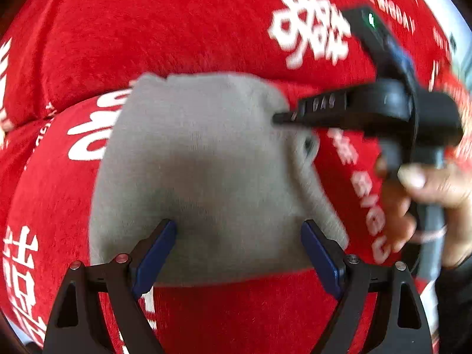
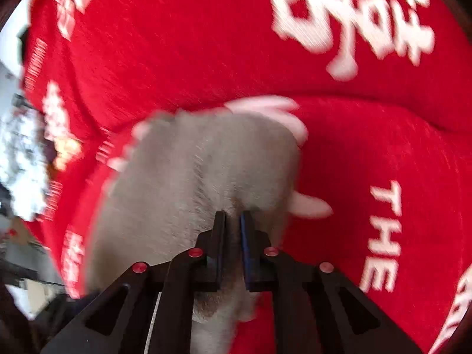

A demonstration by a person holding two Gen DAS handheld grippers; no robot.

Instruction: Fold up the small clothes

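A small grey knit garment (image 1: 200, 165) lies on a red blanket with white lettering (image 1: 147, 35). My left gripper (image 1: 239, 230) is open, its blue-padded jaws spread wide over the garment's near edge, holding nothing. My right gripper (image 1: 280, 118) comes in from the right in the left wrist view, its tips pinching the garment's right edge. In the right wrist view the right gripper (image 2: 233, 218) is shut on the grey fabric (image 2: 191, 177), which bunches between the jaws. The right wrist view is blurred.
The red blanket (image 2: 354, 147) covers the whole work surface, with a ridge fold across it behind the garment. A hand (image 1: 424, 194) holds the right gripper's handle. Blurred room clutter (image 2: 20, 162) shows past the blanket's left edge.
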